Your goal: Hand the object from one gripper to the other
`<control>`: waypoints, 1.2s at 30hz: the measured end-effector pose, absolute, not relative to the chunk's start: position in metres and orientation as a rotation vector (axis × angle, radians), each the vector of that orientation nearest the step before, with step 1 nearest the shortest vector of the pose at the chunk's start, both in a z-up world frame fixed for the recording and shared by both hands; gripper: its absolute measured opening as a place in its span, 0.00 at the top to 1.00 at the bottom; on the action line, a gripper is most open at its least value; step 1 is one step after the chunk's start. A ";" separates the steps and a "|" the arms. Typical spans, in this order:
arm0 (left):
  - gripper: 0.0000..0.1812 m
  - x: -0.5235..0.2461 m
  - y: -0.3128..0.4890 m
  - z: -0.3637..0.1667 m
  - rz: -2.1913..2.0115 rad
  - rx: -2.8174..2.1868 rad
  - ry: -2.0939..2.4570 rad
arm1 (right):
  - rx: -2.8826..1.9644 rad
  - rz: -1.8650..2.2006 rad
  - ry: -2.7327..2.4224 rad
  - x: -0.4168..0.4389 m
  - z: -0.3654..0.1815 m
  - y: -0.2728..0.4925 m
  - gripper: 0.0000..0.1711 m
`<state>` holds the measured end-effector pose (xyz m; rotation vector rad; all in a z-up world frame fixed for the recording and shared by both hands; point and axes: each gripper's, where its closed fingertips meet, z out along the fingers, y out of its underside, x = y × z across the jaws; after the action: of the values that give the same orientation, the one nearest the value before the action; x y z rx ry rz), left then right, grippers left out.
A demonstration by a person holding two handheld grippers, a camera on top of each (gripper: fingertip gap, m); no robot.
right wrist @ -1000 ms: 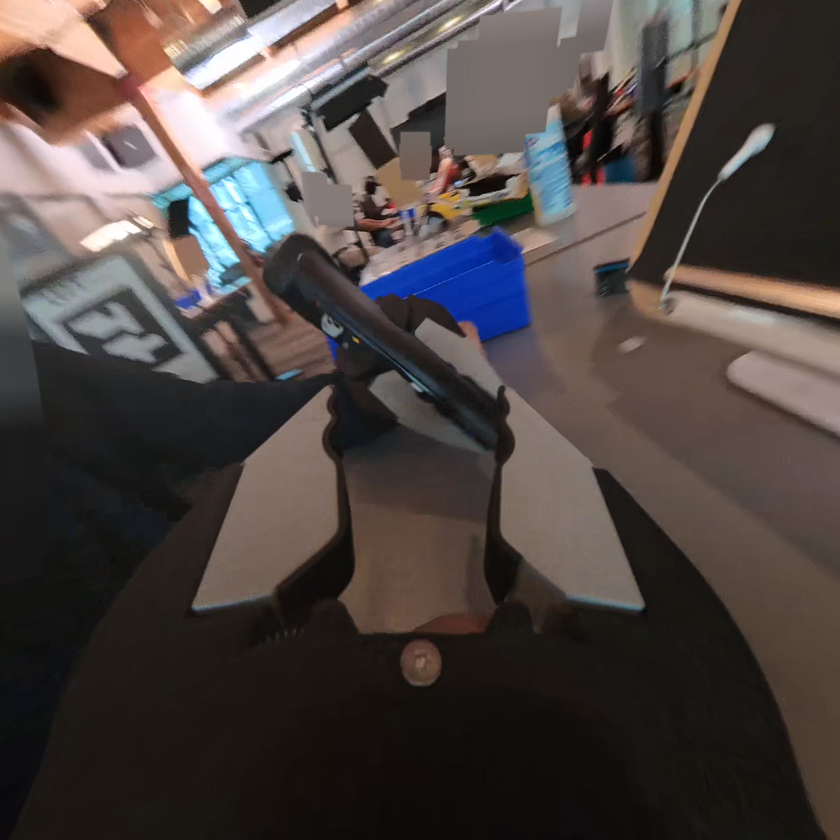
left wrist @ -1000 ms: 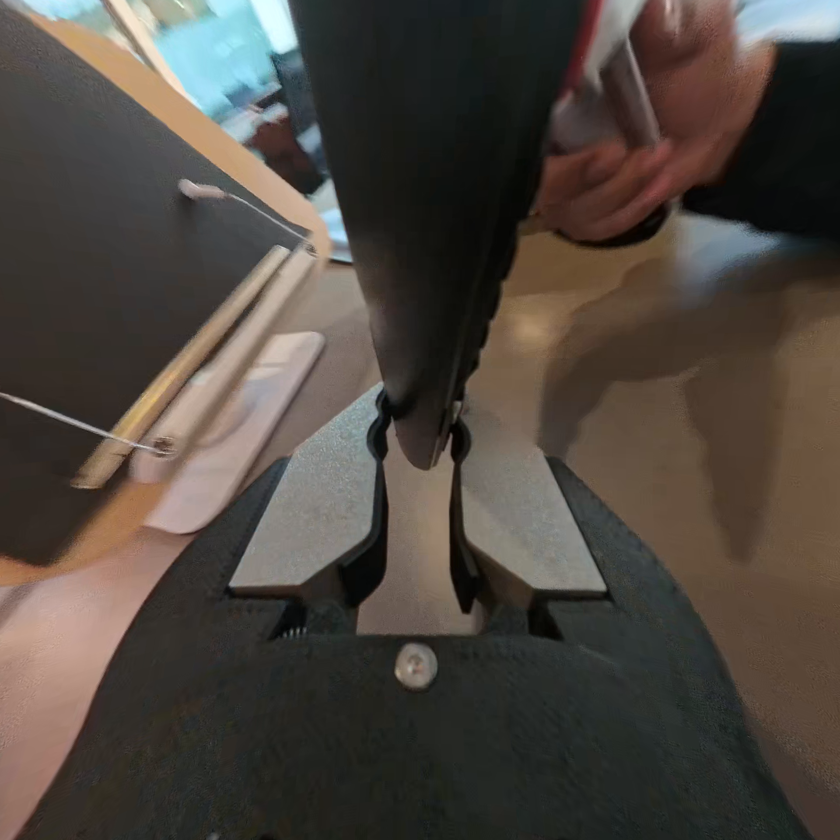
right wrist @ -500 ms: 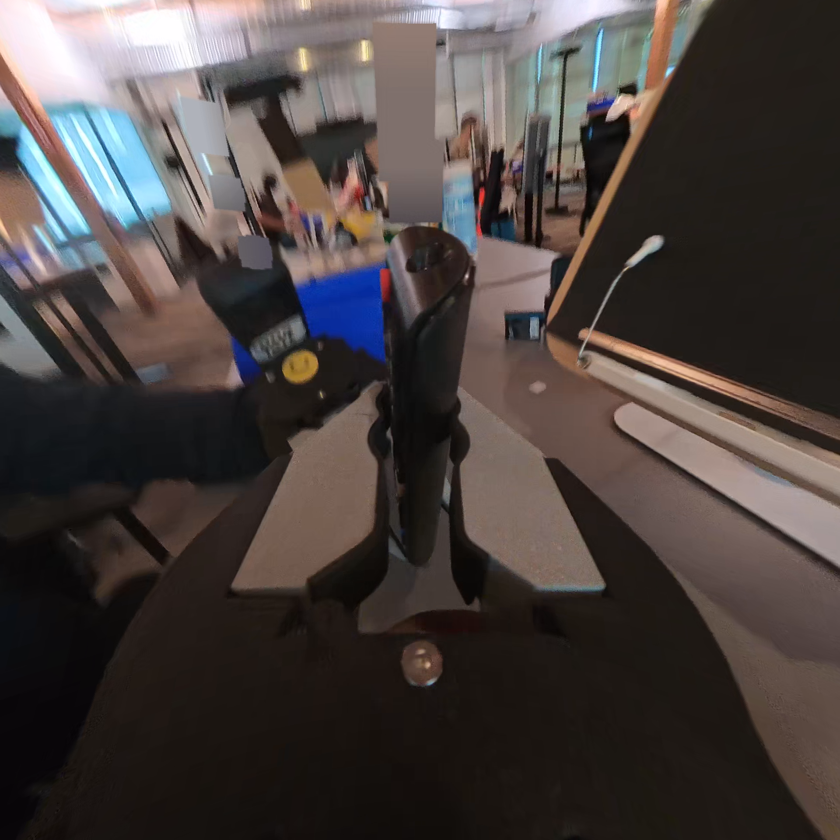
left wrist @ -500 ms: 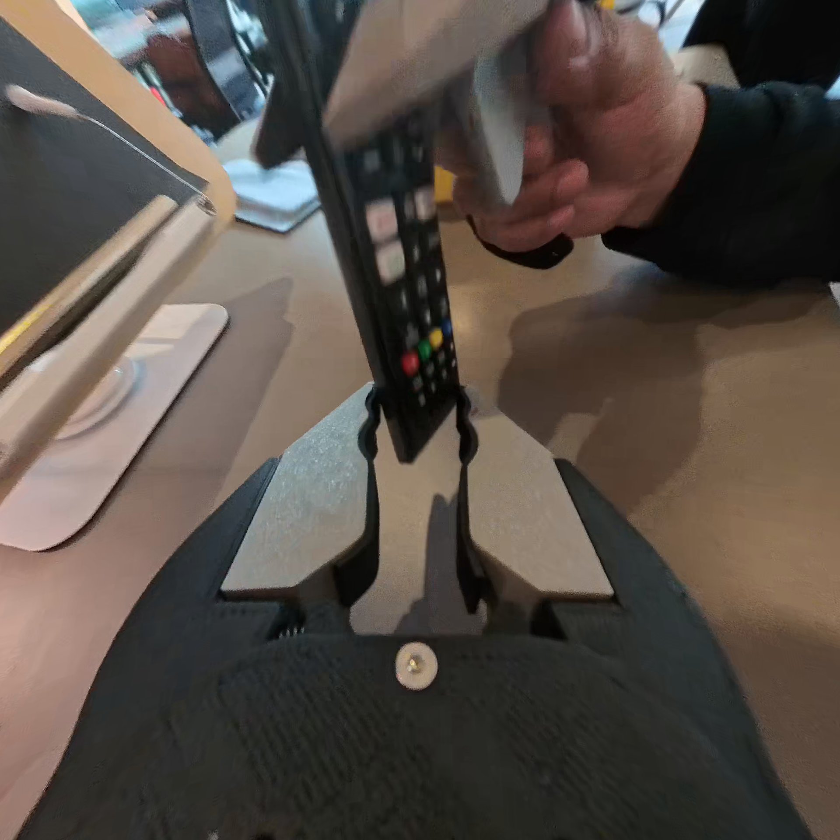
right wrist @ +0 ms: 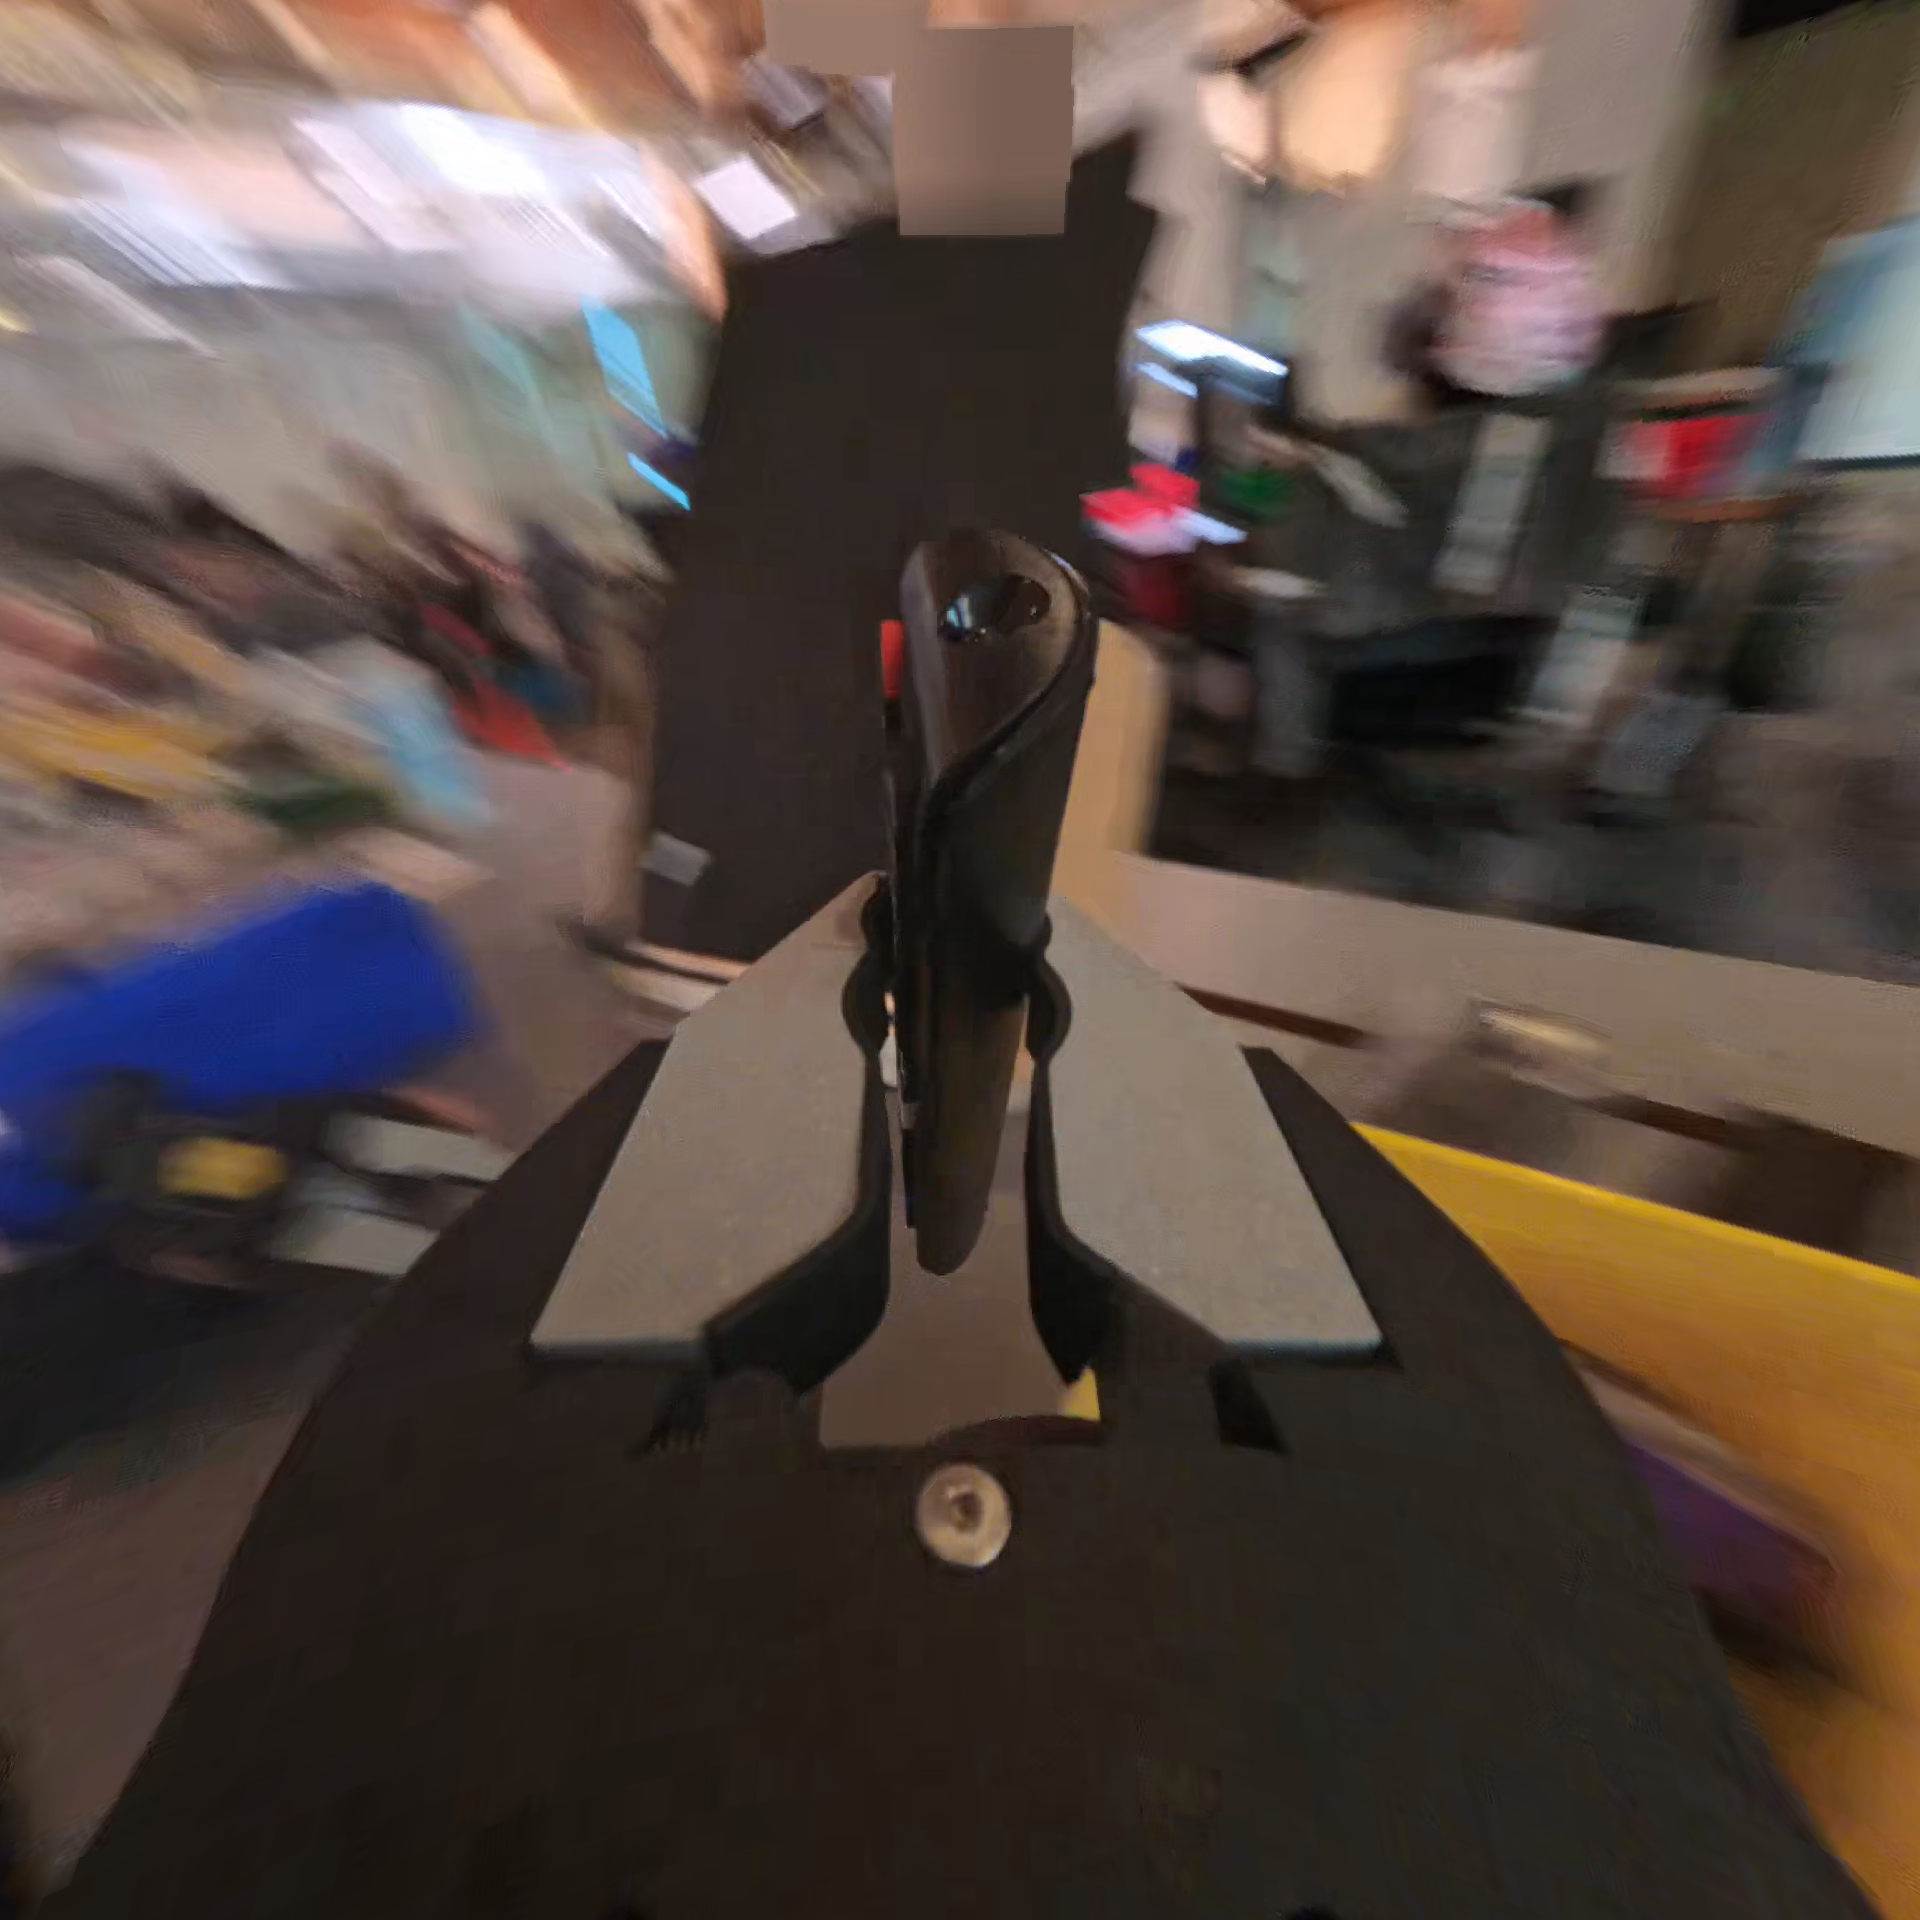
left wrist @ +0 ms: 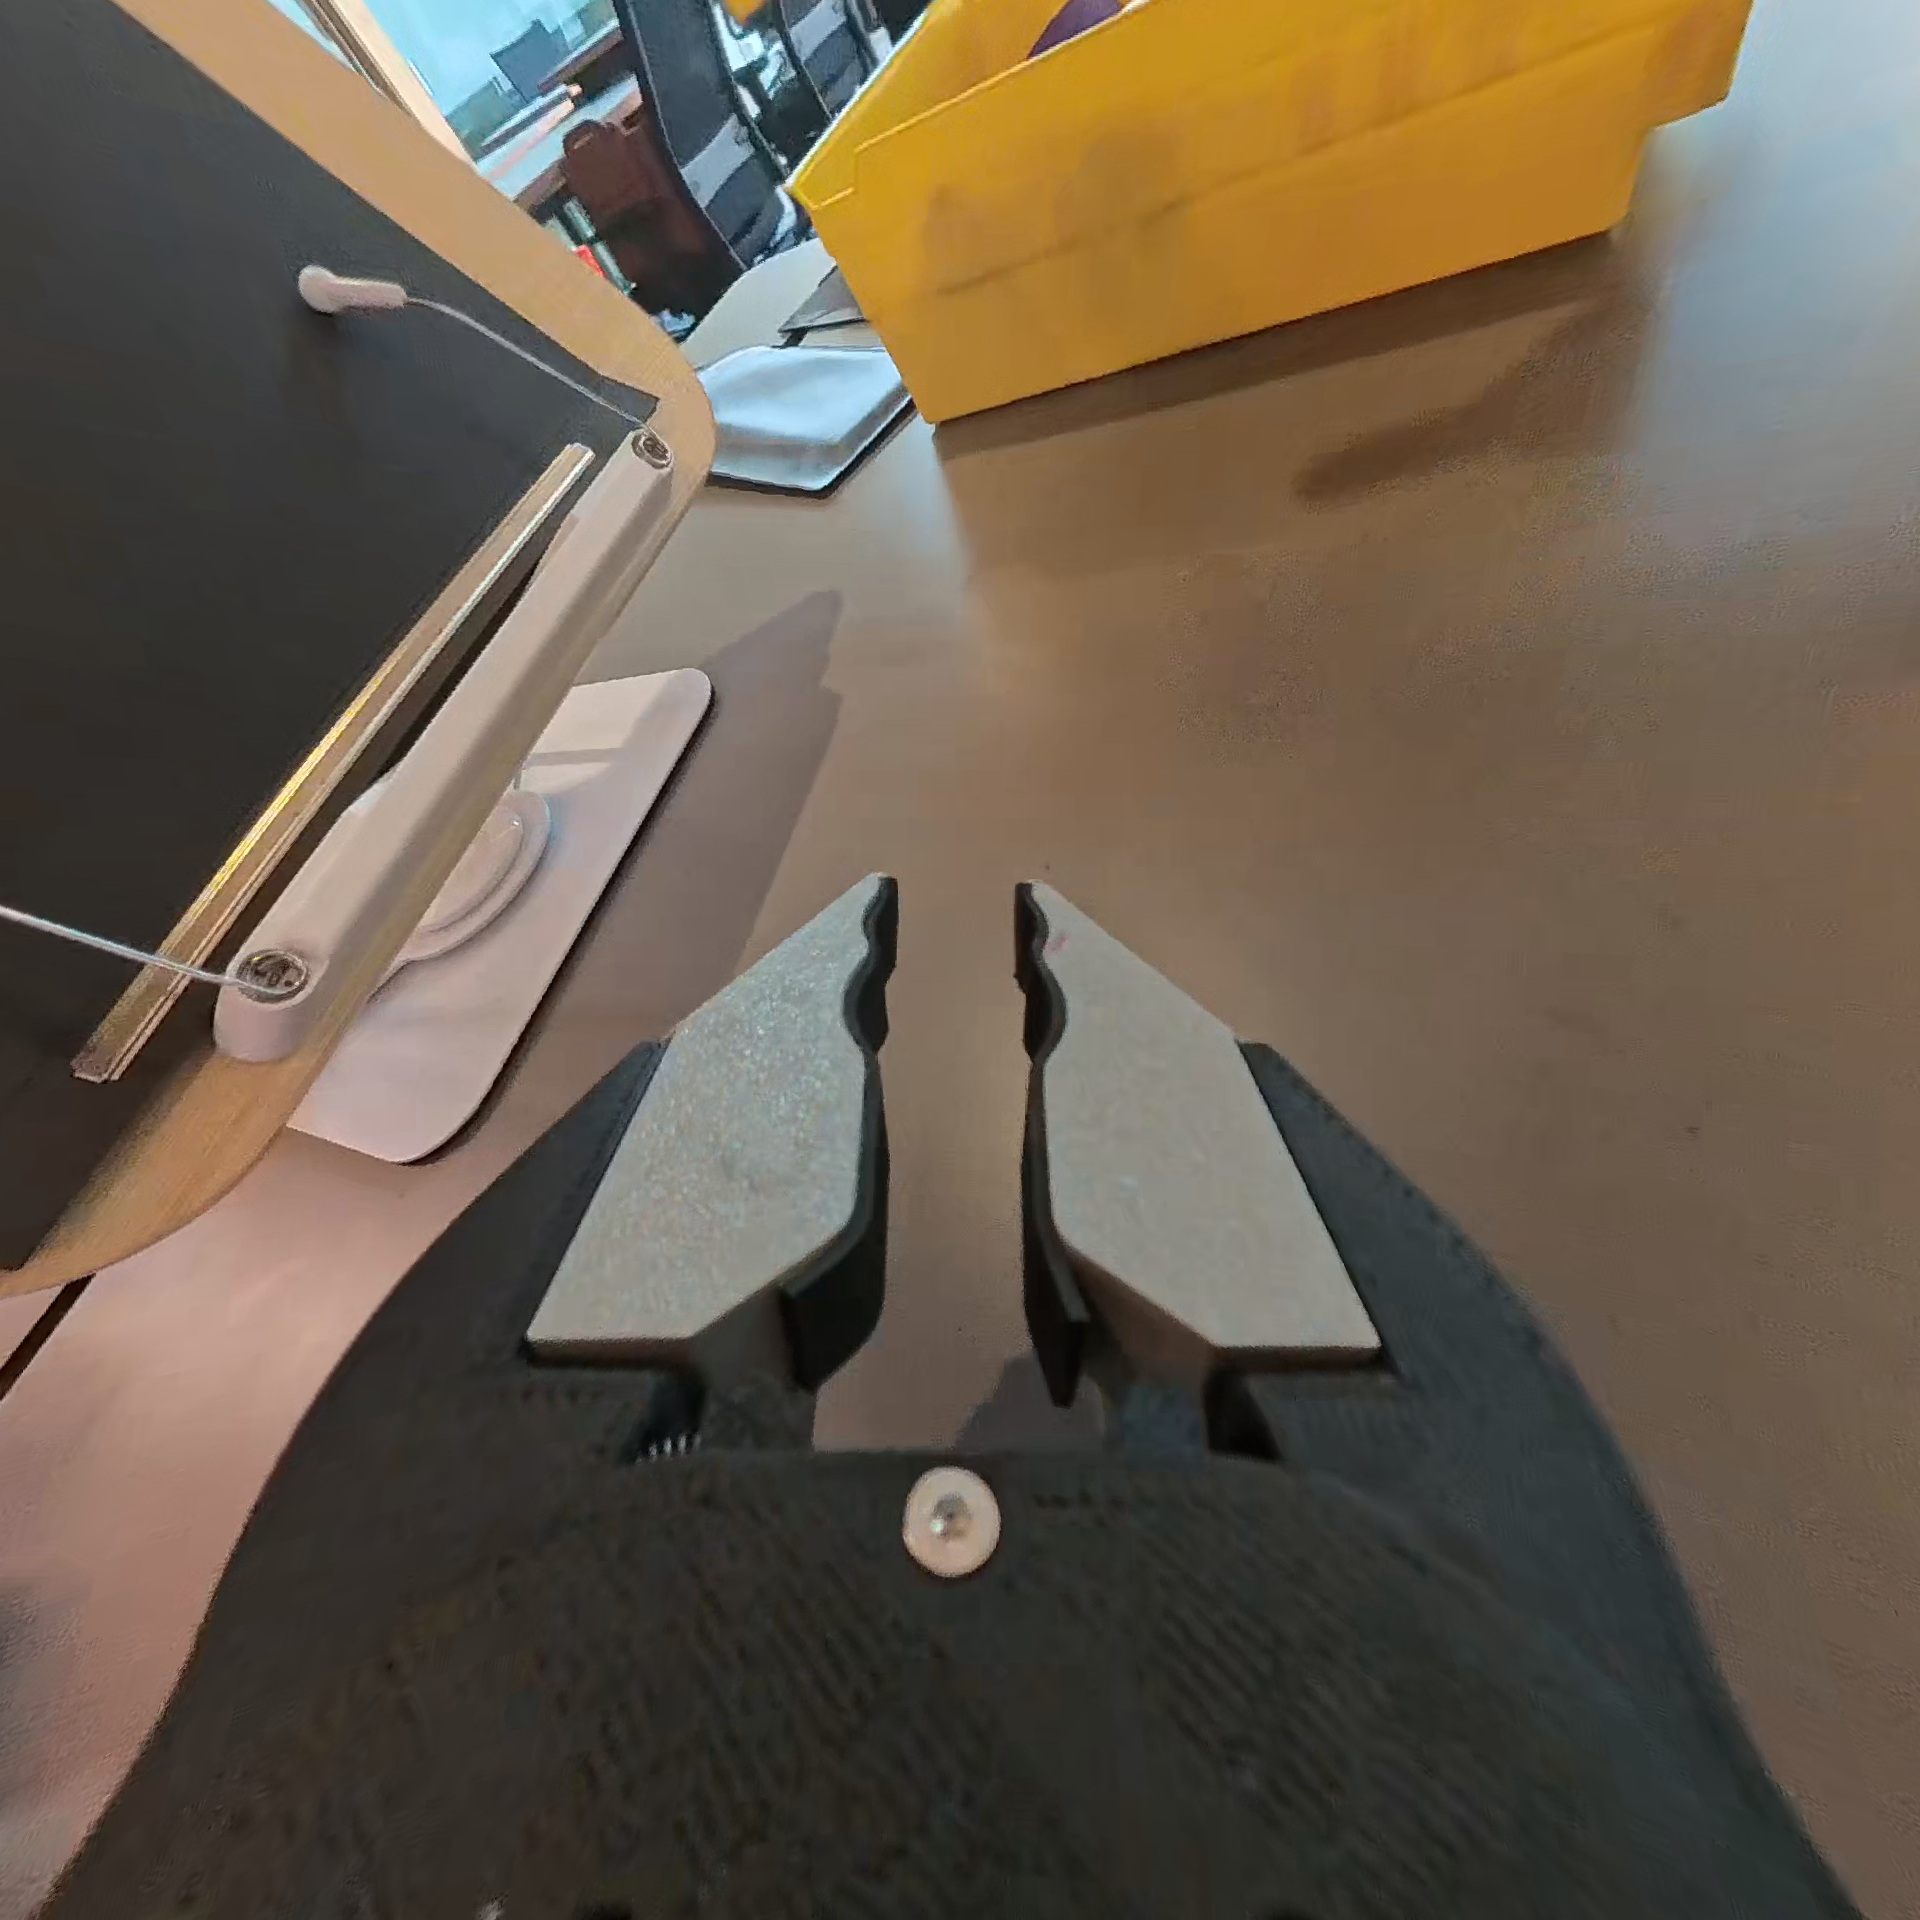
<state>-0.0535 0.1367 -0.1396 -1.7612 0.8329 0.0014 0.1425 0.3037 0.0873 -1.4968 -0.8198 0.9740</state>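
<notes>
Left gripper [left wrist: 951, 935] gapes empty above the table [left wrist: 1455, 831]; right gripper [right wrist: 961, 966] clamps a black remote [right wrist: 982, 831], seemingly upright, amid blur.

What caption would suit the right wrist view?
Right gripper clamps a black remote control upright, above a yellow bin.

Looks like an open office or a lab workroom. Brown tabletop [left wrist: 1351, 779] with a yellow storage bin [left wrist: 1195, 208], and a dark board on a white stand [left wrist: 499, 883]. Behind, office chairs [left wrist: 707, 156] and more desks. Right wrist view blurred: a blue bin [right wrist: 229, 1029], cluttered shelves.
</notes>
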 end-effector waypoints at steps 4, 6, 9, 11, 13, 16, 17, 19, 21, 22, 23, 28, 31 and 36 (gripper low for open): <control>0.91 -0.053 0.139 -0.146 0.039 -1.779 0.856 | -1.783 0.177 -0.996 0.215 0.028 0.381 0.89; 0.91 -0.052 0.140 -0.151 0.047 -1.792 0.870 | -1.932 -0.056 -1.120 0.235 -0.017 0.398 0.88; 0.90 -0.054 0.140 -0.156 0.063 -1.806 0.881 | -2.133 -0.216 -1.271 0.247 -0.074 0.401 0.74; 0.90 -0.055 0.141 -0.154 0.058 -1.806 0.868 | -2.125 -0.225 -1.265 0.238 -0.067 0.401 0.68; 0.90 -0.058 0.142 -0.153 0.042 -1.816 0.842 | -2.022 -0.159 -1.218 0.215 -0.031 0.397 0.71; 0.91 -0.062 0.144 -0.153 0.035 -1.836 0.808 | -1.903 -0.032 -1.172 0.173 0.028 0.377 0.73; 0.91 -0.063 0.145 -0.154 0.039 -1.842 0.803 | -1.887 0.029 -1.176 0.156 0.041 0.367 0.72; 0.91 -0.063 0.146 -0.155 0.049 -1.847 0.801 | -1.869 0.177 -1.204 0.120 0.056 0.341 0.69; 0.92 -0.062 0.144 -0.154 0.045 -1.841 0.808 | -1.829 0.358 -1.266 0.078 0.056 0.308 0.69; 0.91 -0.059 0.143 -0.152 0.023 -1.834 0.804 | -1.798 0.445 -1.298 0.057 0.050 0.291 0.69; 0.91 -0.058 0.142 -0.149 -0.006 -1.827 0.788 | -1.764 0.517 -1.315 0.038 0.041 0.276 0.69; 0.91 -0.063 0.141 -0.139 -0.049 -1.815 0.724 | -1.705 0.739 -1.260 -0.035 -0.049 0.242 0.68; 0.91 -0.065 0.141 -0.142 -0.041 -1.828 0.729 | -1.689 0.812 -1.191 -0.062 -0.106 0.243 0.71; 0.91 -0.061 0.141 -0.144 -0.030 -1.837 0.750 | -1.618 0.835 -1.249 -0.084 -0.138 0.229 0.72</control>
<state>-0.0613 0.1406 -0.1443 -1.8373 0.7497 -0.0304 -0.0838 0.2294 -0.1380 -1.6179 -1.2493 0.8346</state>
